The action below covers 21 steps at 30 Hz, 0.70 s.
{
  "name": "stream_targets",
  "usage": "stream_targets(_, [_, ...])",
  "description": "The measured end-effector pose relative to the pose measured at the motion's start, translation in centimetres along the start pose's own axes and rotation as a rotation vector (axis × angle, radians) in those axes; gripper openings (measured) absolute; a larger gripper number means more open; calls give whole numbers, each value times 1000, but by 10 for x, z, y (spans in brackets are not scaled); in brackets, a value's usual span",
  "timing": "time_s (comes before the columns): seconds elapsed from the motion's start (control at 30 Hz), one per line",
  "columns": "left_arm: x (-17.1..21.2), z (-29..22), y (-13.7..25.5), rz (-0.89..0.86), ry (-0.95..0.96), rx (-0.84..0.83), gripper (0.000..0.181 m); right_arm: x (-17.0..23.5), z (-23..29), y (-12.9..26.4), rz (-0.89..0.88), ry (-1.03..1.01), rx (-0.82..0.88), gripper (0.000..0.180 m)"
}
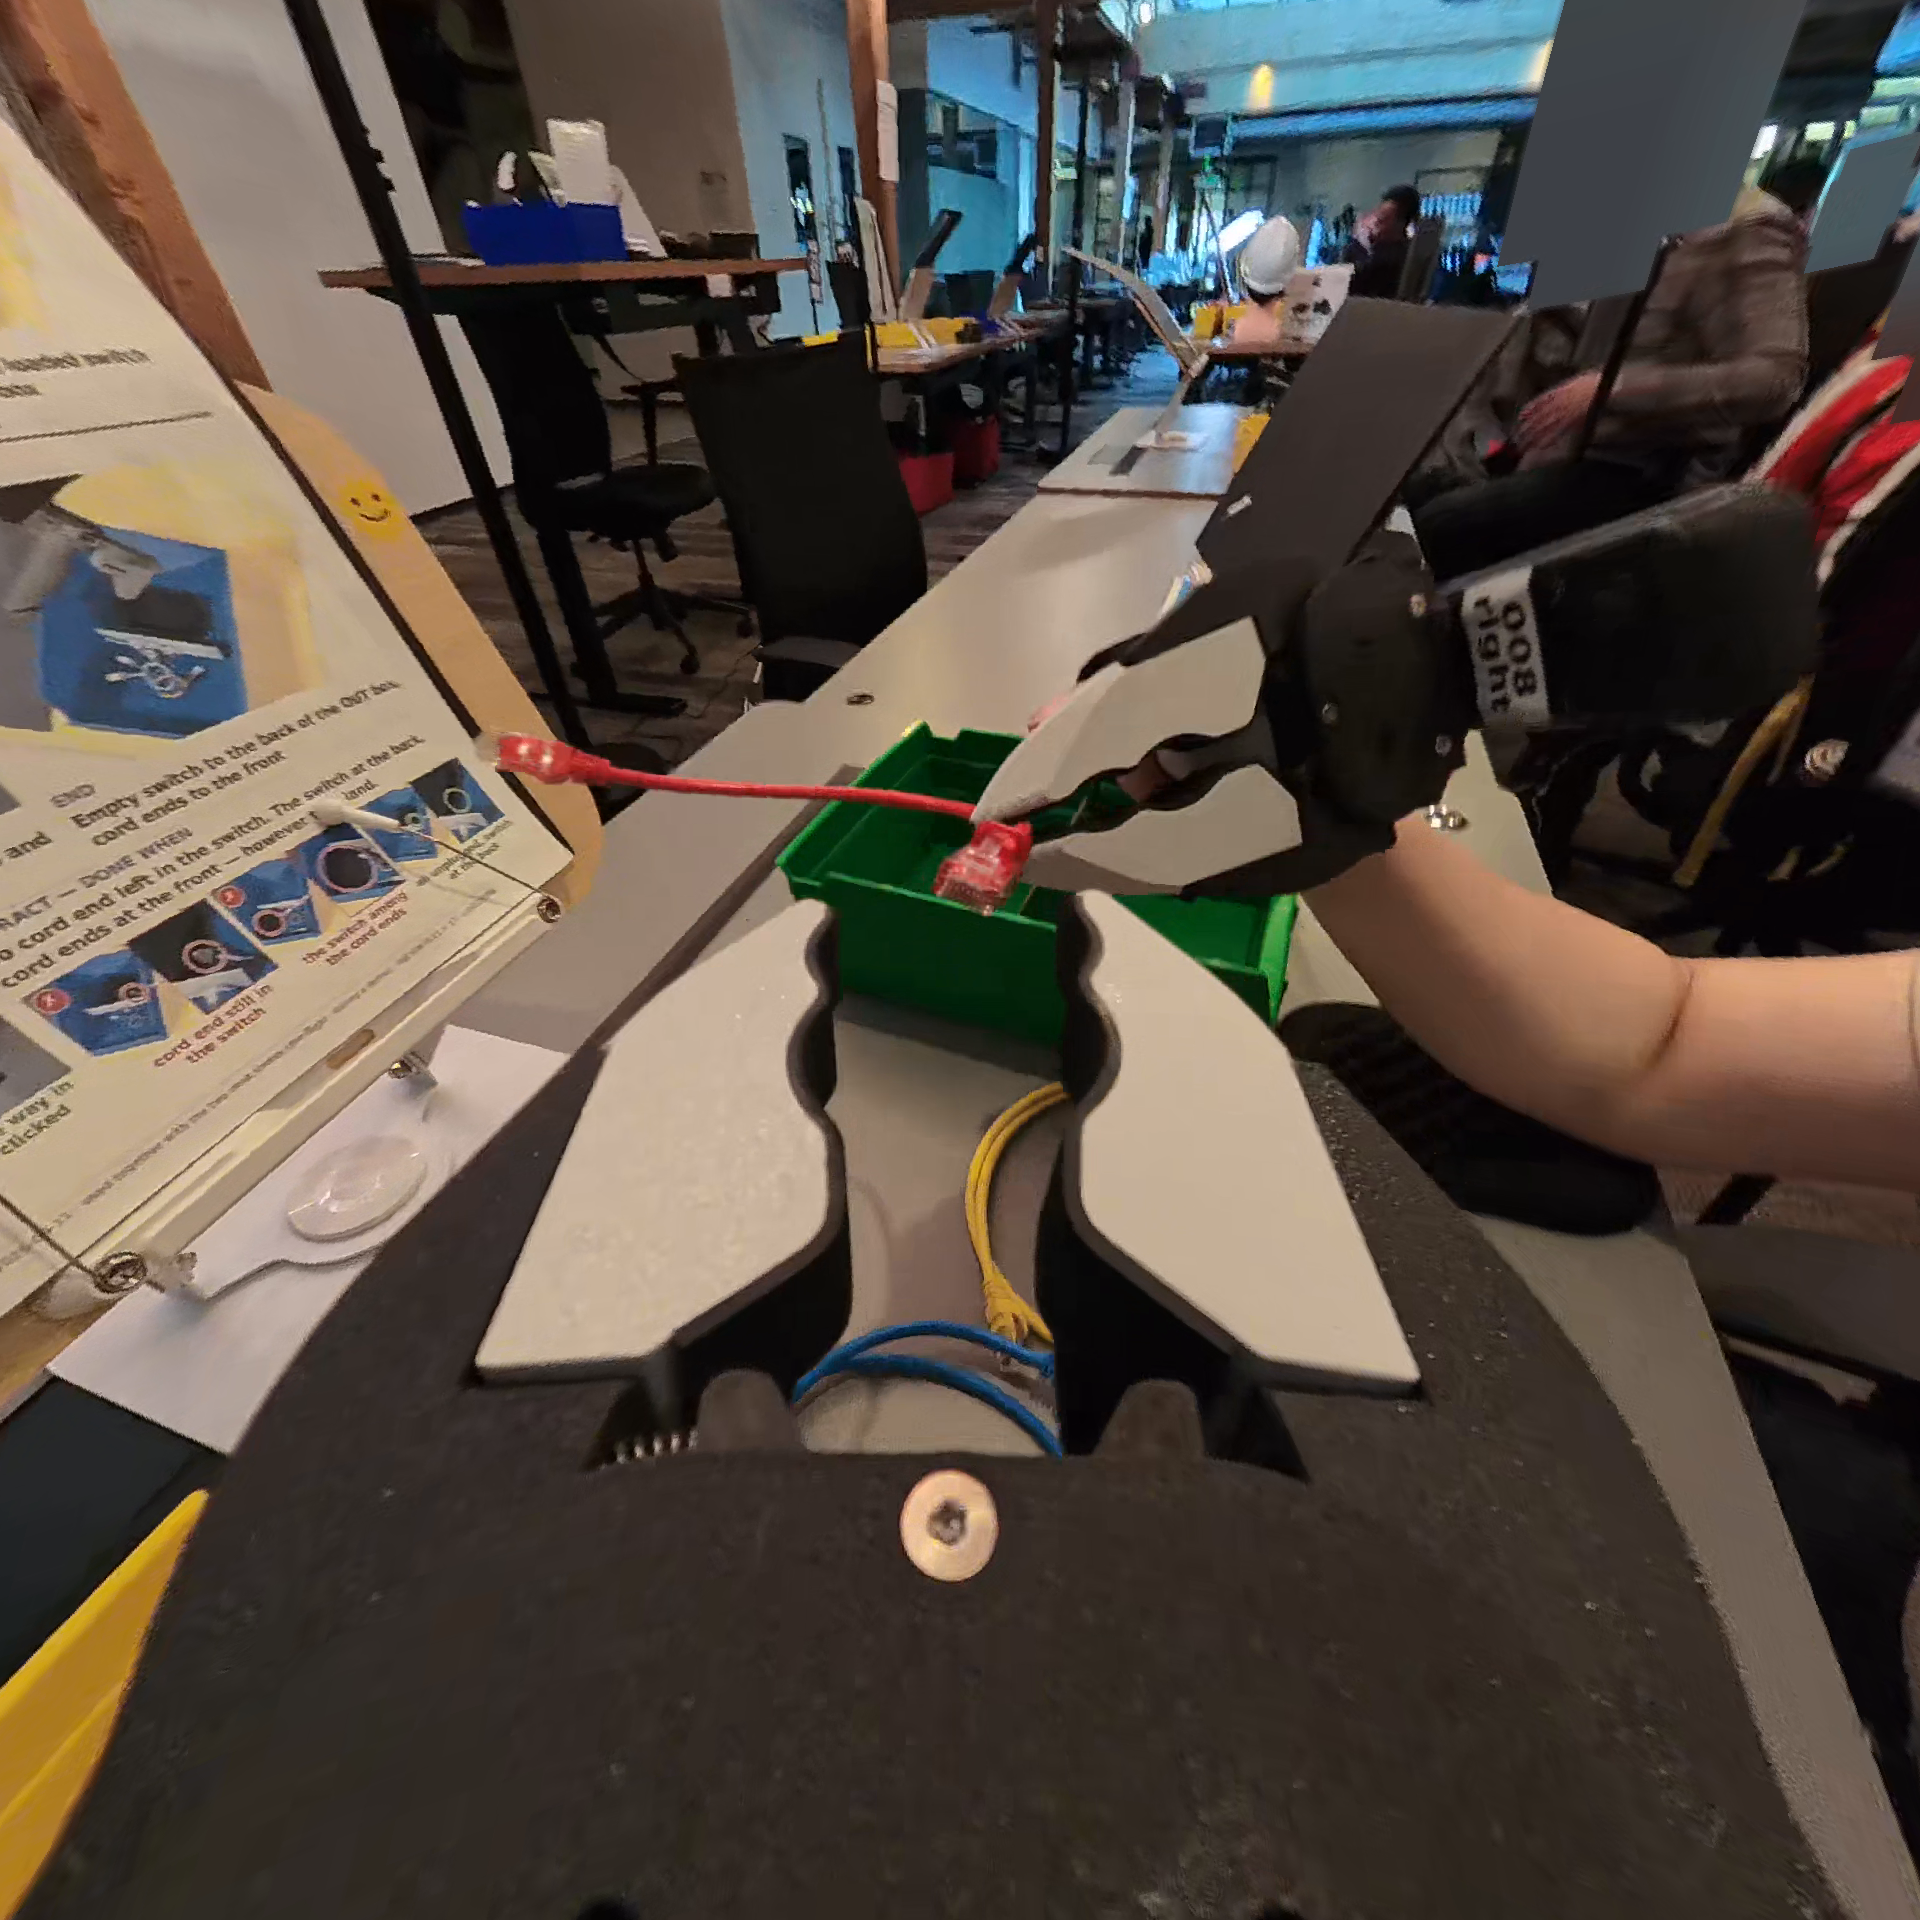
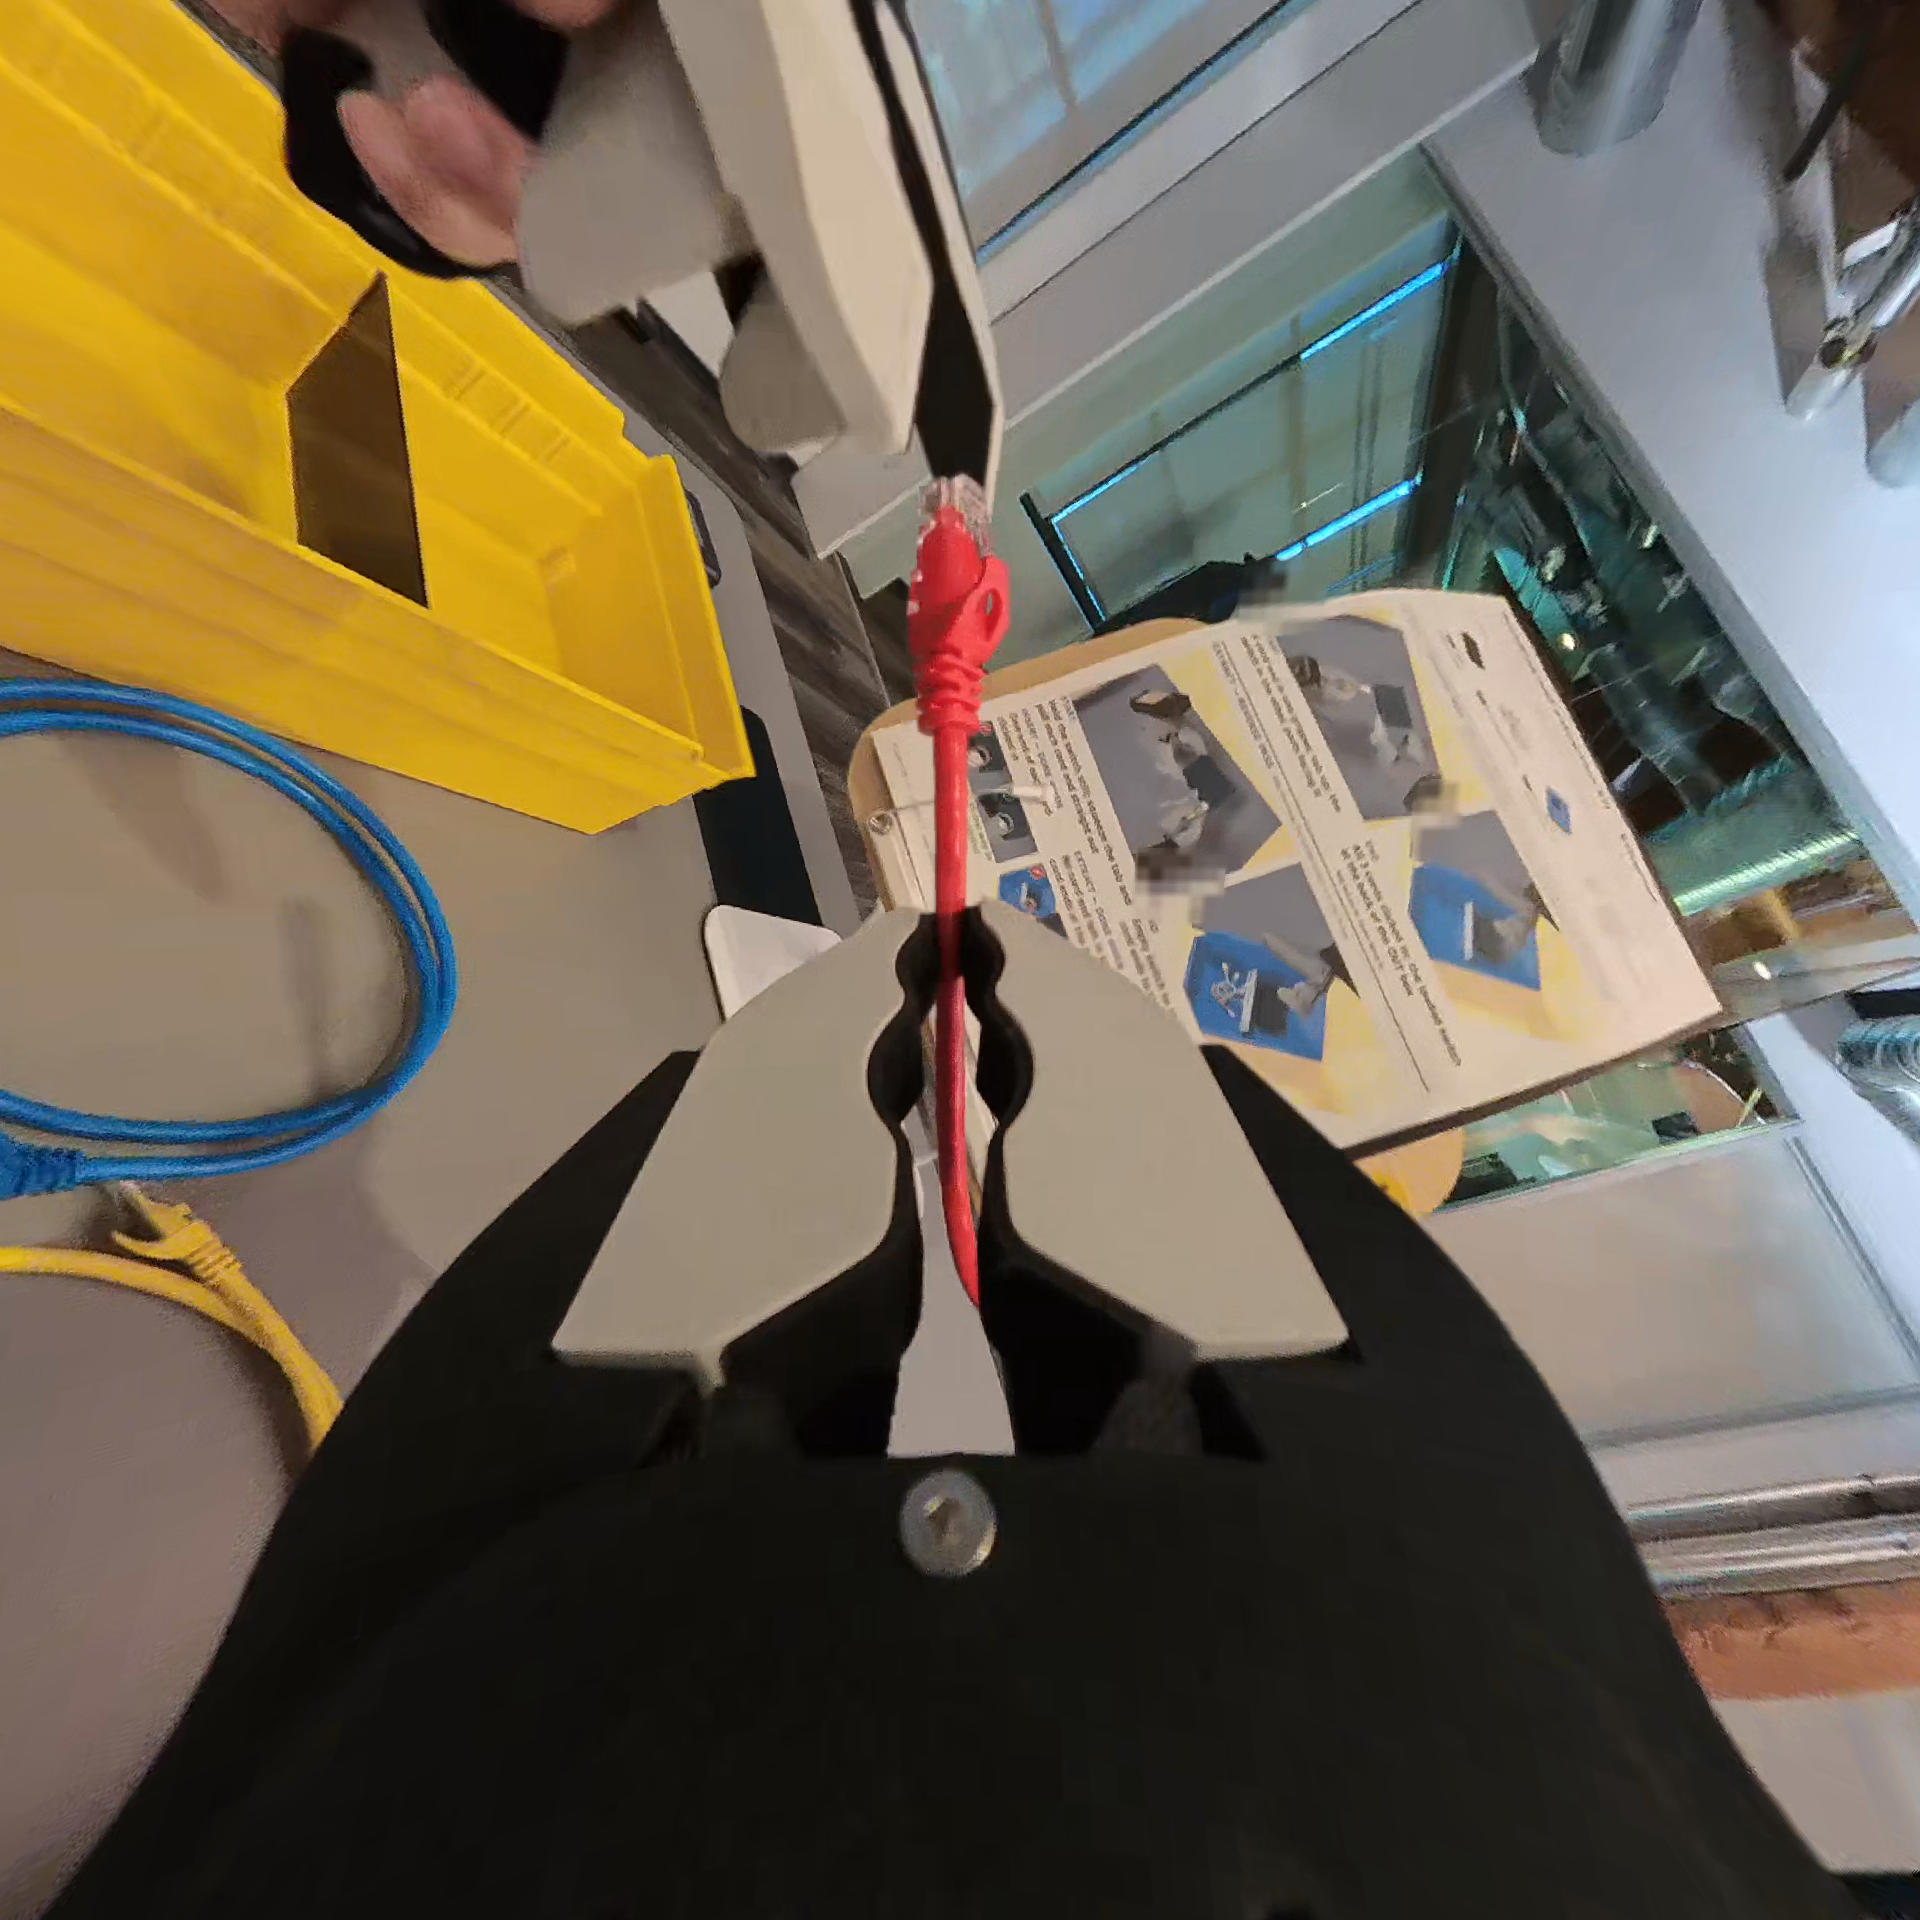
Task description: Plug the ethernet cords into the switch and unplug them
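Note:
My right gripper (image 2: 951, 914) is shut on a short red ethernet cord (image 2: 950, 831), whose plug (image 2: 951, 561) sticks out ahead of the fingertips. In the left wrist view the right gripper (image 1: 1013, 836) holds this red cord (image 1: 748, 788) in the air over a green bin (image 1: 935, 966); one plug (image 1: 540, 756) points left and the other plug (image 1: 982, 862) hangs at its fingertips. My left gripper (image 1: 951, 925) is open and empty, just below that plug. A yellow cord (image 1: 992, 1195) and a blue cord (image 1: 914, 1361) lie on the table under it. No switch shows.
A yellow bin (image 2: 312, 416) stands left of the blue cord (image 2: 416, 914) and the yellow cord (image 2: 239, 1309). An instruction sheet on a wooden stand (image 1: 208, 831) is at the left. A person's forearm (image 1: 1558, 1039) reaches in from the right. Chairs and desks stand behind. The grippers' ends are close to 7 cm from one another.

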<state>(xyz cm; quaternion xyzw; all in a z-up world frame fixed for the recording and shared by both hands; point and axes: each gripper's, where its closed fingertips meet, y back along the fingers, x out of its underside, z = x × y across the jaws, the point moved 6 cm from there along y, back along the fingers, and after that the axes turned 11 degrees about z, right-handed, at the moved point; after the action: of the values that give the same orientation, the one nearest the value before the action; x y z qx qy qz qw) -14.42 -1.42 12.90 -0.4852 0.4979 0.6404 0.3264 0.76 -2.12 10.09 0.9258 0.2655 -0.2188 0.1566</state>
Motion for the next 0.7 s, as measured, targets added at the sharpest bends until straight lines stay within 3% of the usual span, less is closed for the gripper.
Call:
stream_targets(0.27, [9,-6,-4,87,-108,-9,30,-7,7,1,-21,46,-24,6])
stream_targets(0.53, [12,-14,-10,135,-121,32,45,-6,10,-4,6,63,-26,6])
stream_targets(0.7, [10,-17,-17,153,-111,28,42,-6,13,-7,24,90,-10,6])
